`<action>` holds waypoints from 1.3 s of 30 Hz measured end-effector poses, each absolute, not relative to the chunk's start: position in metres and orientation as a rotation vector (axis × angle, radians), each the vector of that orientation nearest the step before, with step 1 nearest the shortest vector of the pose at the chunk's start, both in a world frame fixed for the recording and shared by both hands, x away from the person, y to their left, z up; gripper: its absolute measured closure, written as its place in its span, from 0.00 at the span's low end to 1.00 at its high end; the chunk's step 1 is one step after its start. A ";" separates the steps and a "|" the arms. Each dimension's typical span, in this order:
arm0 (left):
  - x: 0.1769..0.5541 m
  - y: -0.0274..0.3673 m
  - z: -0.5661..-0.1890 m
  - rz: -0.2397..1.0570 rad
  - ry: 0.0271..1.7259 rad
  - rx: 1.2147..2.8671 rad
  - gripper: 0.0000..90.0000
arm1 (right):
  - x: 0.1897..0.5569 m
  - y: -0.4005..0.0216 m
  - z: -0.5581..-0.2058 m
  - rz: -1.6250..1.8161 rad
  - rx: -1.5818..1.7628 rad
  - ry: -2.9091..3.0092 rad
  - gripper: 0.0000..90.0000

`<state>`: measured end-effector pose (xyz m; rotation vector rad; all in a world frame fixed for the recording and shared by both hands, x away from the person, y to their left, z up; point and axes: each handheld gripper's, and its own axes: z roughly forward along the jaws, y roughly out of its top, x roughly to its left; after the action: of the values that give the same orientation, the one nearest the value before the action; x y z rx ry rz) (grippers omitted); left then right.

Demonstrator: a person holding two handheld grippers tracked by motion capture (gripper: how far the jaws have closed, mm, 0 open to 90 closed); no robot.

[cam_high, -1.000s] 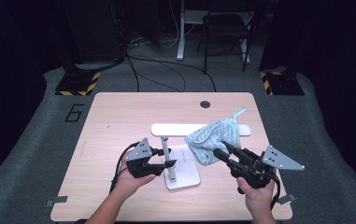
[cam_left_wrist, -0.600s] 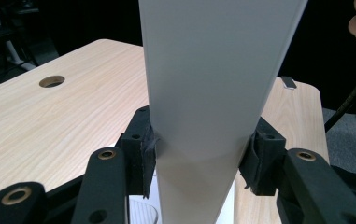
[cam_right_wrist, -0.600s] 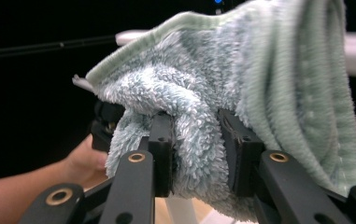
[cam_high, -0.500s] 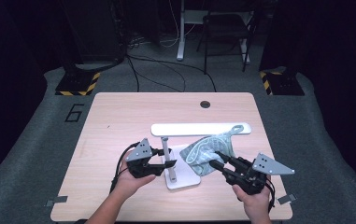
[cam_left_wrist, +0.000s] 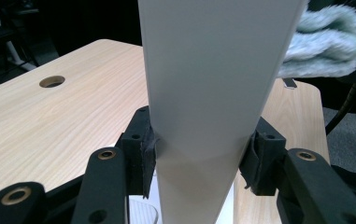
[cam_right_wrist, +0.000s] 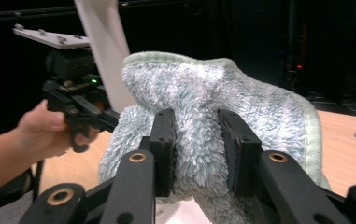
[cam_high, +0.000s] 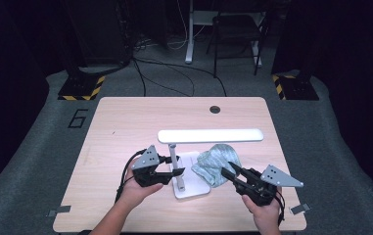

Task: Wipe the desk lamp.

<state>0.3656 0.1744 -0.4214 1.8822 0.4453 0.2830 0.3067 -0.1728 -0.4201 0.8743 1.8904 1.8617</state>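
White lamp (cam_high: 208,136); pale blue-green fluffy cloth (cam_high: 217,164), green-edged; black tools; light wood-grain table (cam_high: 125,122).

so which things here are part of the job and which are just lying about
In the job:
- desk lamp, post clamped by left gripper
- fluffy cloth, pinched by right gripper

Lying about:
- chair
- floor cables
- striped stand bases

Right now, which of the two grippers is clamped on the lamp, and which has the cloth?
The left gripper is clamped on the white lamp's upright post. The right gripper pinches the fluffy pale green cloth beside the lamp base.
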 end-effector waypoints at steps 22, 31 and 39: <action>0.366 0.175 -0.422 0.280 0.440 1.874 0.58 | 0.330 -0.212 -0.482 1.532 1.230 1.818 0.75; 0.366 0.175 -0.423 0.281 0.440 1.876 0.58 | 0.341 -0.202 -0.496 1.393 1.238 1.942 0.73; 0.366 0.175 -0.423 0.275 0.436 1.883 0.57 | 0.352 -0.197 -0.514 1.311 1.304 2.057 0.70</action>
<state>0.3660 0.1753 -0.4226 1.8833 0.4356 0.2755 0.3515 -0.1970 -0.5137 1.3040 2.0573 1.3109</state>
